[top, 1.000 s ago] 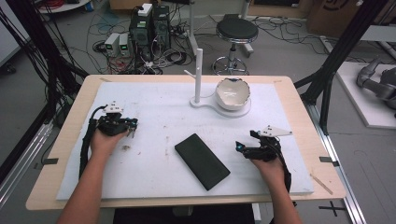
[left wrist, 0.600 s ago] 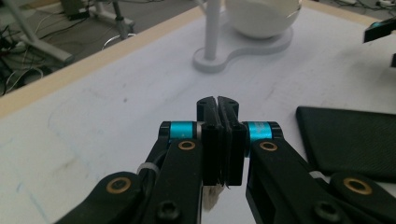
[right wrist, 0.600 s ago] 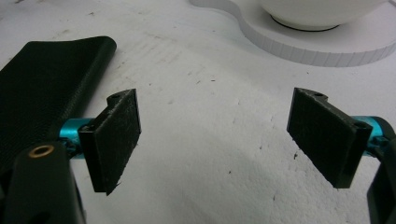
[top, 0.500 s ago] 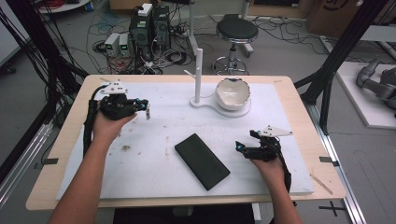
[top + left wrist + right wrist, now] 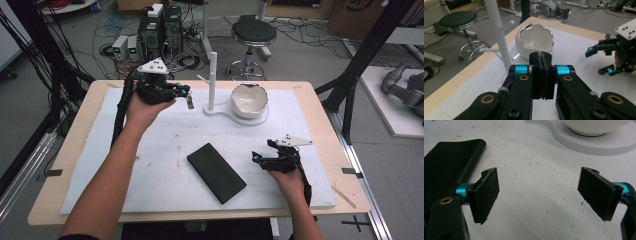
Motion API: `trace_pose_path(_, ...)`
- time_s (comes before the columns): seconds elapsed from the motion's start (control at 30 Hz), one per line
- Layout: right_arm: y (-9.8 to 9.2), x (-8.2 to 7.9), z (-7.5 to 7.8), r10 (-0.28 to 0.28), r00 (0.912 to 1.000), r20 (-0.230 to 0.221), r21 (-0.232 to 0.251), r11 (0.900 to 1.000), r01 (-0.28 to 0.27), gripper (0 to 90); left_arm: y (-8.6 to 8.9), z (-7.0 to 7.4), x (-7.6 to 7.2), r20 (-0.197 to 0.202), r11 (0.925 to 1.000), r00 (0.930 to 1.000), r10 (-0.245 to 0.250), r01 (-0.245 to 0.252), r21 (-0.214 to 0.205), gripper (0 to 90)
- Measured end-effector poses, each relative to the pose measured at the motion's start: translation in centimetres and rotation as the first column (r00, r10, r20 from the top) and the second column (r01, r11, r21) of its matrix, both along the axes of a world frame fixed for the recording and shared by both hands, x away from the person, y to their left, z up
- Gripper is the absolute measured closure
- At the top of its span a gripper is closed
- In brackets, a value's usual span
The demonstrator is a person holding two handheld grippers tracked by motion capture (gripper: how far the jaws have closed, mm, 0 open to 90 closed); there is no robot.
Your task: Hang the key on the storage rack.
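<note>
Overhead, the left tool [image 5: 189, 98] hangs above the table [image 5: 75, 165] just left of the white stand [image 5: 212, 80], with a small grey piece at its tip. The right tool [image 5: 260, 156] rests right of the black case [image 5: 216, 172], well in front of the stand. In the left gripper view, the left tool's pads [image 5: 541, 75] press together, facing the white bowl [image 5: 536, 41] beside the stand. In the right gripper view, the right tool [image 5: 539, 192] gapes wide over bare foam, gripping nothing, the case at its left.

No text, label, brand, number or sign can be read anywhere in these views; the cardboard box [image 5: 350, 12] at the upper right of the frame bears marks too blurred to make out.
</note>
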State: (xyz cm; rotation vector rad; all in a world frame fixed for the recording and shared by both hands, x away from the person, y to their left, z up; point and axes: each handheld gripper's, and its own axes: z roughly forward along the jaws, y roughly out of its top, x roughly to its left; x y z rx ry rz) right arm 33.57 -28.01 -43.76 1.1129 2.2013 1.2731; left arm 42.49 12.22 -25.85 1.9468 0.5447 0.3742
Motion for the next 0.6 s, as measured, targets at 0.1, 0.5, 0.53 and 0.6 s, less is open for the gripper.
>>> trace_pose_path(0.1, 0.0, 0.0, 0.0, 0.003, 1.0, 0.0, -0.003, 1.0, -0.003, 17.7, -1.2, 0.5, 1.1, -0.009, 0.9999, 0.9999, -0.008, 0.008, -0.007, 88.1)
trace_pose_path(0.5, -0.2, 0.0, 0.0, -0.003, 1.0, -0.002, -0.014, 0.9999, 0.003, 17.7, -5.1, 2.2, 4.7, -0.017, 0.9998, 0.9997, -0.018, 0.018, -0.002, 88.1)
trace_pose_path(0.53, -0.2, 0.0, -0.1, -0.001, 1.0, -0.002, -0.017, 0.9999, 0.001, 17.7, -5.4, 2.2, 5.4, -0.023, 1.0, 0.9997, -0.008, 0.008, -0.001, 88.1)
trace_pose_path(0.6, -0.2, -0.1, -0.1, -0.003, 1.0, -0.006, -0.018, 0.9998, 0.003, 17.7, -5.5, 2.2, 5.6, -0.028, 1.0, 0.9996, -0.009, 0.009, 0.001, 88.1)
